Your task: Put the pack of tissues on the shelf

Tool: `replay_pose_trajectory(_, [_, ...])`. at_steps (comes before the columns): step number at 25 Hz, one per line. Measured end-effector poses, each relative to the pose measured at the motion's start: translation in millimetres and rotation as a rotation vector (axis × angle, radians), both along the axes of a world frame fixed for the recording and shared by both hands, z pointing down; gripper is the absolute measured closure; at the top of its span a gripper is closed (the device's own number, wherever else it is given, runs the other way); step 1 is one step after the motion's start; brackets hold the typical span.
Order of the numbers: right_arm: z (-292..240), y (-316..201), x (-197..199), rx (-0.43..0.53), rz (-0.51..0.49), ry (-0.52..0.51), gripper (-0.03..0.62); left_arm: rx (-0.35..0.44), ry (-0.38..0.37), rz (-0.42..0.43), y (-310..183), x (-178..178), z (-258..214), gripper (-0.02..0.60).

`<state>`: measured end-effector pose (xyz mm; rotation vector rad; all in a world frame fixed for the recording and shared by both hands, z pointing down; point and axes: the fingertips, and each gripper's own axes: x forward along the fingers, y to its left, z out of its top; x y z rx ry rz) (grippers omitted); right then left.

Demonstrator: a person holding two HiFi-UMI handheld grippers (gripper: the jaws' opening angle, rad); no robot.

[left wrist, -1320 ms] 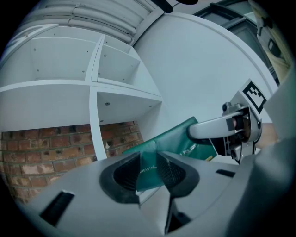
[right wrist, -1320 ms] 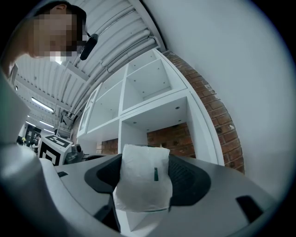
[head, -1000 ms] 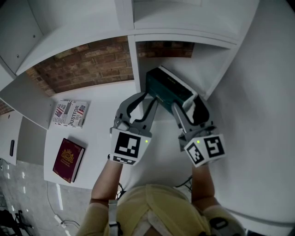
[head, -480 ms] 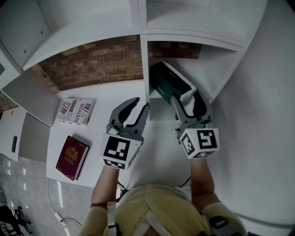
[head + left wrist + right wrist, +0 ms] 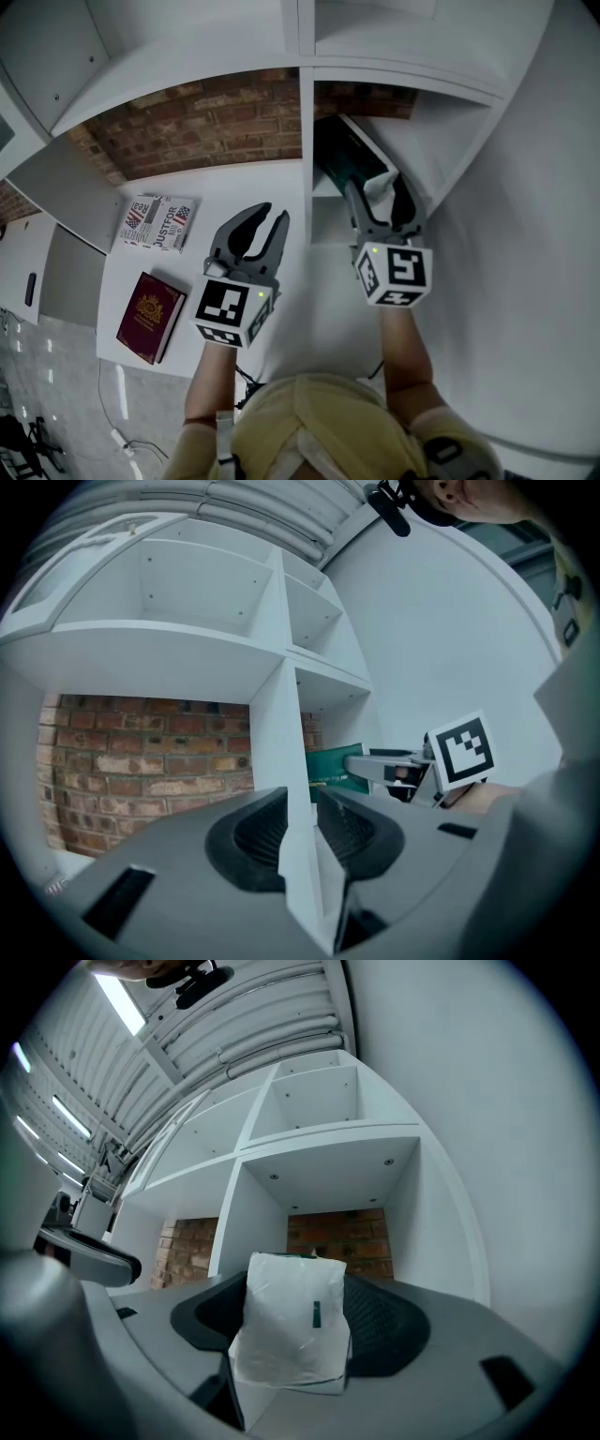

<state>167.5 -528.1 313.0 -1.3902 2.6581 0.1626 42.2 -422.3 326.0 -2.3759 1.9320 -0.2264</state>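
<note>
The pack of tissues (image 5: 345,155), dark green with a white plastic end, lies tilted inside the shelf's lower right compartment (image 5: 441,141). My right gripper (image 5: 377,187) is shut on its near end. In the right gripper view the white end (image 5: 291,1326) fills the space between the jaws. My left gripper (image 5: 272,216) hovers over the white desk, left of the shelf divider (image 5: 306,141) and clear of the pack. Its jaws stand a narrow gap apart with nothing between them. In the left gripper view the green pack (image 5: 330,766) and the right gripper (image 5: 375,764) show beyond the divider.
On the white desk (image 5: 216,197) to the left lie a dark red booklet (image 5: 145,317) and a small printed packet (image 5: 157,223). A brick wall (image 5: 197,122) backs the lower shelf openings. More white compartments (image 5: 309,1101) sit above.
The left gripper has come off the pack and drawn back to the left over the desk. The right gripper has carried the pack further into the lower right compartment.
</note>
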Motion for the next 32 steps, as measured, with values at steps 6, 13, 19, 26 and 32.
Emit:
replay_pose_trajectory(6, [4.7,-7.8,-11.8,0.007,0.031,0.024,0.286,-0.068,0.051,0.018,12.0,-4.1,9.8,0.486])
replay_pose_trajectory(13, [6.2,-12.3,-18.6,0.02,0.062,0.052,0.286,-0.088,0.075,0.015,21.6,-16.9,15.9,0.486])
replay_pose_trajectory(19, [6.9,-15.4,-24.3,0.02,0.094,0.089,0.286,-0.083,0.095,0.02,26.8,-29.1,12.9,0.486])
replay_pose_trajectory(26, [7.1,-11.4,-21.8,-0.017,0.093,0.085,0.284,-0.081,0.085,0.016,36.5,-41.2,8.8,0.486])
replay_pose_trajectory(32, [6.3,-5.9,-18.5,-0.013,0.121,0.081,0.276,-0.058,0.09,0.004,45.1,-53.7,5.2,0.486])
